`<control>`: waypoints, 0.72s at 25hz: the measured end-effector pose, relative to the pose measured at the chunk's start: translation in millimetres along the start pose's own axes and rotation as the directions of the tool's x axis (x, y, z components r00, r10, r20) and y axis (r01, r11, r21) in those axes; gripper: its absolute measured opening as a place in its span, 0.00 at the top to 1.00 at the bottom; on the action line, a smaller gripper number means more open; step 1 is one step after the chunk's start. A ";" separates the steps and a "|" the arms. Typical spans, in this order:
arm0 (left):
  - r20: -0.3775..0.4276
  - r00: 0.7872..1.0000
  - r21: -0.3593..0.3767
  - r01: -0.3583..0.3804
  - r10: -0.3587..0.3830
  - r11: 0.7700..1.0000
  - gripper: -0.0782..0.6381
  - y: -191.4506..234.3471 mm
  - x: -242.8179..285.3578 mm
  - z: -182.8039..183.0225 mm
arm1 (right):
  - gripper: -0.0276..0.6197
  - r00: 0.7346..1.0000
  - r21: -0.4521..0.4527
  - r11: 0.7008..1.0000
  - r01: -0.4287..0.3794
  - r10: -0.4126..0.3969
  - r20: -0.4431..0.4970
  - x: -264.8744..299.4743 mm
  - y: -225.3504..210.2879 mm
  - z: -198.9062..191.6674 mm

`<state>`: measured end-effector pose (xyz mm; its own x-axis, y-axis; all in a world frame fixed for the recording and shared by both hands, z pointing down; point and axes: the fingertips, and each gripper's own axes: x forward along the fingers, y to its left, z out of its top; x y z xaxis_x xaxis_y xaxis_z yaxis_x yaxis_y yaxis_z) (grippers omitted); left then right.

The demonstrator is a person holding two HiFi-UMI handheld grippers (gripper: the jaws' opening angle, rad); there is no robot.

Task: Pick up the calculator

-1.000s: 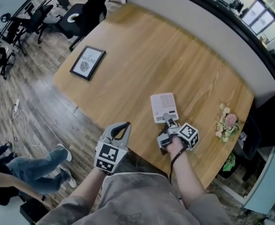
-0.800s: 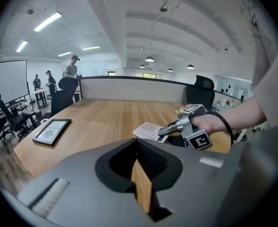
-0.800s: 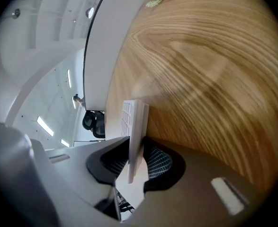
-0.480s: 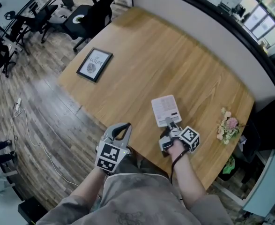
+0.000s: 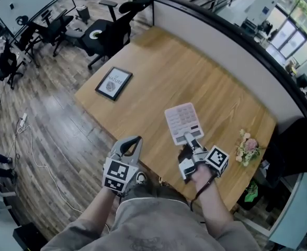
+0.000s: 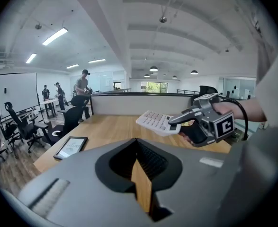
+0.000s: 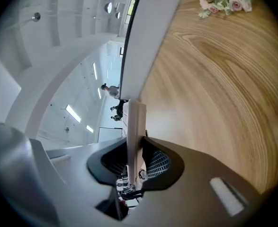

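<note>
Right tool [image 5: 188, 139] aloft over the table [image 5: 158, 77], tight on the calculator [image 5: 182, 120] (left tool [image 5: 137, 139] closed, empty)

Smooth, matt wood-grain table [image 5: 195, 82]; pale matt plastic calculator [image 5: 182, 121]; streaky grey-brown wood-plank floor [image 5: 54, 119]
</note>
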<state>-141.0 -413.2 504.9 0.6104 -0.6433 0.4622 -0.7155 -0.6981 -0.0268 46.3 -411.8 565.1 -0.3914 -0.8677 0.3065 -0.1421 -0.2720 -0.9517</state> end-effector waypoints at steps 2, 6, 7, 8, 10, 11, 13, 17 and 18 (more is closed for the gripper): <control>0.027 0.999 0.010 -0.017 0.017 1.000 0.89 5.4 -10.1 15.3 | 0.83 0.999 -0.007 0.999 -0.042 0.042 0.001 -6.0 25.6 -2.3; 0.099 0.995 -0.018 -0.024 0.026 1.000 0.89 12.7 -36.7 50.3 | 0.83 0.995 -0.023 0.995 -0.101 0.101 -0.005 -24.7 69.0 -13.8; 0.125 0.992 -0.046 -0.019 0.024 0.999 0.89 14.1 -43.8 59.5 | 0.83 0.994 -0.027 0.993 -0.113 0.113 -0.010 -30.4 77.9 -17.0; 0.150 0.988 -0.071 -0.016 0.026 0.997 0.89 16.1 -51.2 68.7 | 0.83 0.992 -0.031 0.992 -0.126 0.125 -0.015 -35.8 86.1 -20.4; 0.192 0.980 -0.079 -0.028 0.043 0.996 0.89 20.5 -66.2 85.0 | 0.83 0.988 -0.038 0.988 -0.150 0.149 -0.028 -46.0 100.6 -27.9; 0.208 0.977 -0.068 -0.039 0.052 0.997 0.89 21.8 -73.7 91.4 | 0.83 0.987 -0.040 0.986 -0.161 0.159 -0.036 -51.3 106.5 -32.1; 0.230 0.971 -0.041 -0.057 0.065 0.998 0.89 22.0 -88.2 99.9 | 0.83 0.983 -0.040 0.983 -0.177 0.174 -0.052 -62.3 114.0 -40.9; 0.241 0.967 -0.007 -0.081 0.080 0.997 0.89 19.4 -114.2 100.9 | 0.83 0.982 -0.037 0.983 -0.178 0.175 -0.076 -80.5 116.0 -59.4; 0.239 0.967 -0.008 -0.082 0.082 0.997 0.89 18.3 -119.4 98.5 | 0.83 0.982 -0.042 0.983 -0.176 0.173 -0.083 -84.1 114.4 -64.1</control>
<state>-193.4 -380.1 361.9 0.6131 -0.7549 0.2329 -0.7662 -0.6400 -0.0575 4.7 -343.2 431.5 -0.4840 -0.8641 0.1380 -0.1092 -0.0968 -0.9893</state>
